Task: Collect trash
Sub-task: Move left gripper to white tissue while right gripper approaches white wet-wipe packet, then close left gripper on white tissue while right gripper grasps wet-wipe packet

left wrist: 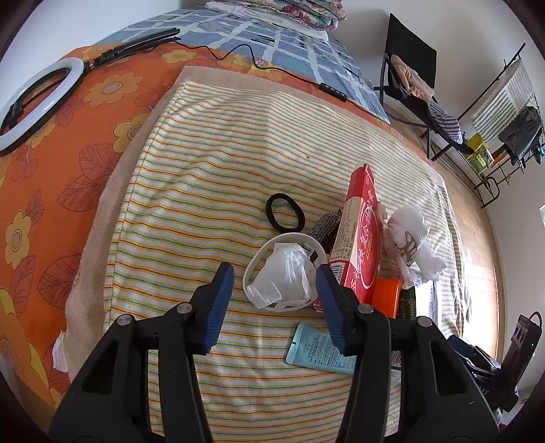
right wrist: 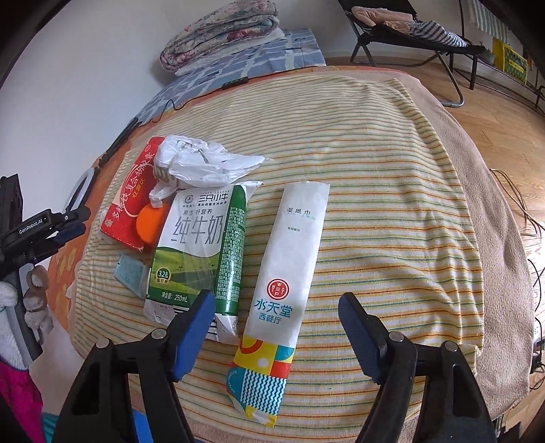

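Note:
My left gripper (left wrist: 272,272) hangs open over a crumpled white plastic wrapper (left wrist: 286,276) that lies inside a white ring (left wrist: 253,269); the pads stand on either side of it without pressing. A red box (left wrist: 361,235), a crumpled white bag (left wrist: 412,238) and a blue tube (left wrist: 320,347) lie close by. My right gripper (right wrist: 277,298) is open above a long white wet-wipe packet (right wrist: 293,259), apart from it. Left of the packet lies a flattened green-and-white milk carton (right wrist: 201,245), with the red box (right wrist: 131,201) and the white bag (right wrist: 201,163) behind it.
Everything lies on a striped towel (left wrist: 204,153) spread over an orange flowered bed cover (left wrist: 51,204). A black hair tie (left wrist: 284,211), an orange cap (left wrist: 386,294), a ring light (left wrist: 37,102) with its cable, folded quilts (right wrist: 221,34), a folding chair (right wrist: 408,30) and a drying rack (left wrist: 504,112) are around.

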